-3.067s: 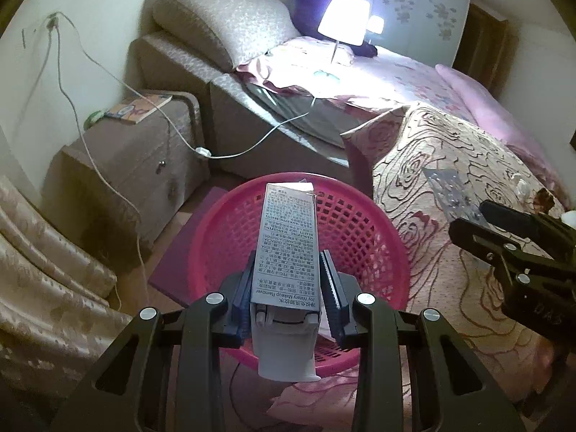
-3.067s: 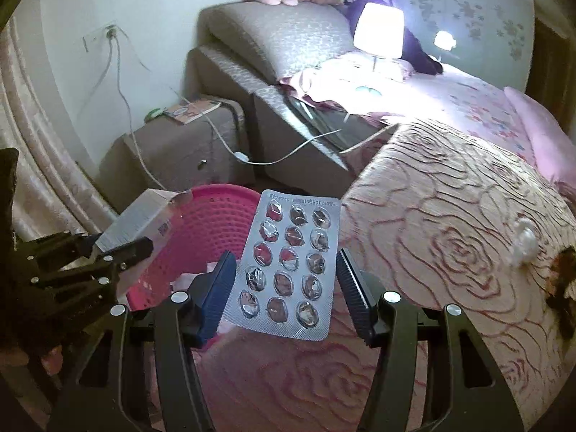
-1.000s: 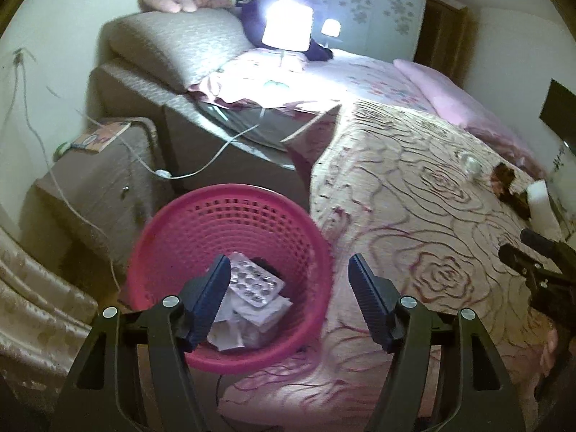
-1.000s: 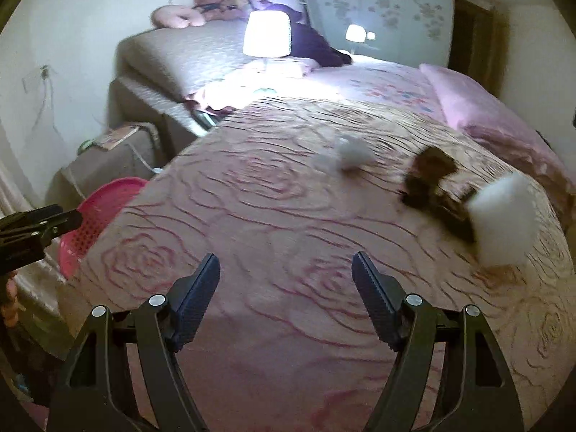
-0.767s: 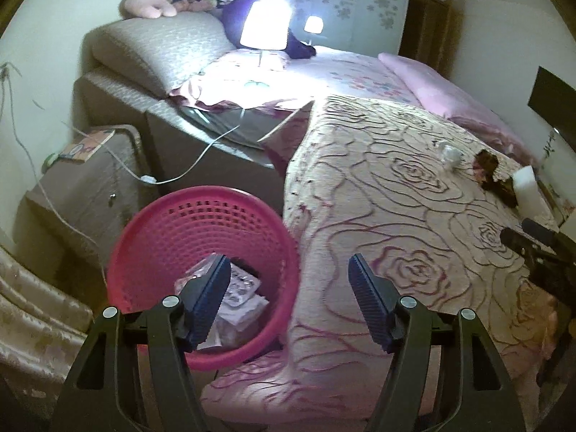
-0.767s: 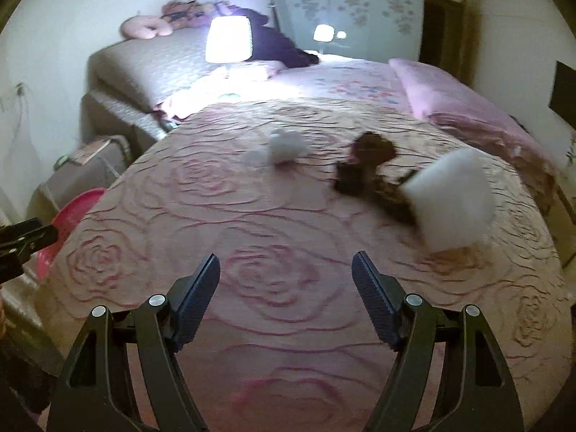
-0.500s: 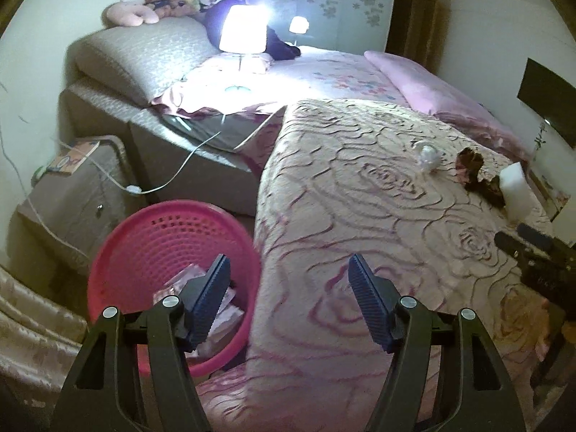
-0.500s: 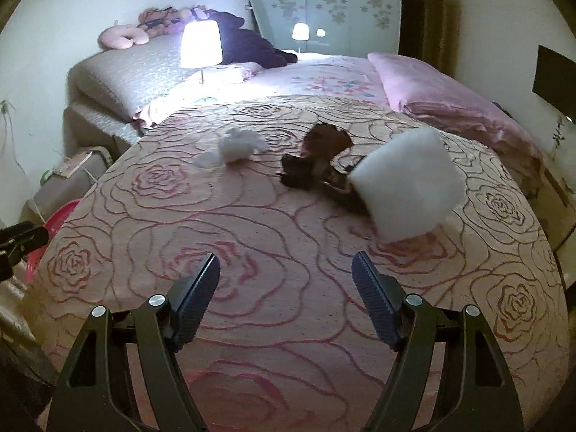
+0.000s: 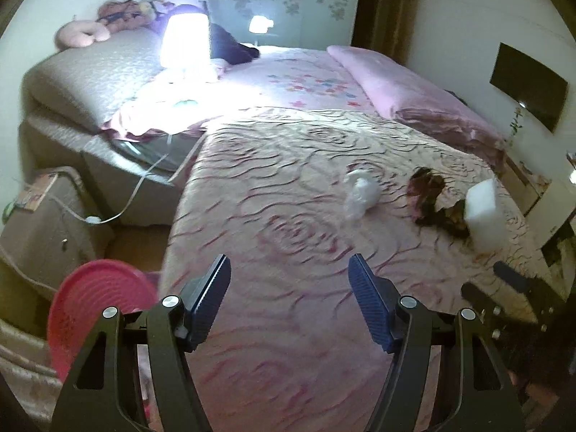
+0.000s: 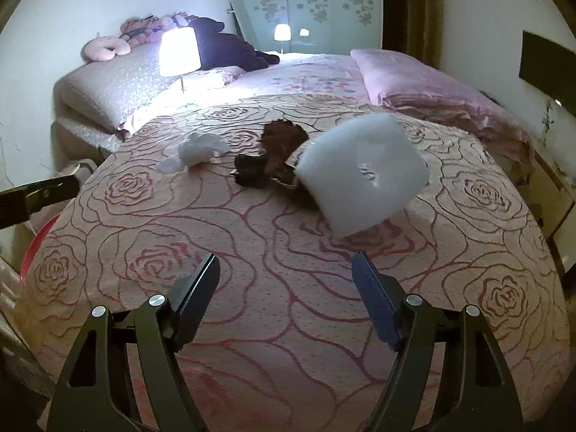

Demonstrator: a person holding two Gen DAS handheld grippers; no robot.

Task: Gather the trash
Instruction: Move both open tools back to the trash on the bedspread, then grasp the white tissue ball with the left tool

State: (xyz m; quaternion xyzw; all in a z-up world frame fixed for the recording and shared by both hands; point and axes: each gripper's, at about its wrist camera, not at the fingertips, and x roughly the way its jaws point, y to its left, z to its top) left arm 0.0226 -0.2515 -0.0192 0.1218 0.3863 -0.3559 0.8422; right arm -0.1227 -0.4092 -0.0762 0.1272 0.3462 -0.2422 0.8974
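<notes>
Both the left tongs (image 9: 289, 282) and the right tongs (image 10: 285, 280) gape wide and empty over the rose-patterned bed (image 10: 252, 259), where a crumpled tissue (image 10: 197, 152), a brown wrapper (image 10: 273, 158) and a white block (image 10: 361, 172) lie beyond, the pink basket (image 9: 97, 309) on the floor beside the bed.

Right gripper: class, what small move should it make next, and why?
Probably ease the right gripper forward toward the white block: its jaws are open and empty, and the block lies nearest ahead on the bedspread, beside brown scraps.
</notes>
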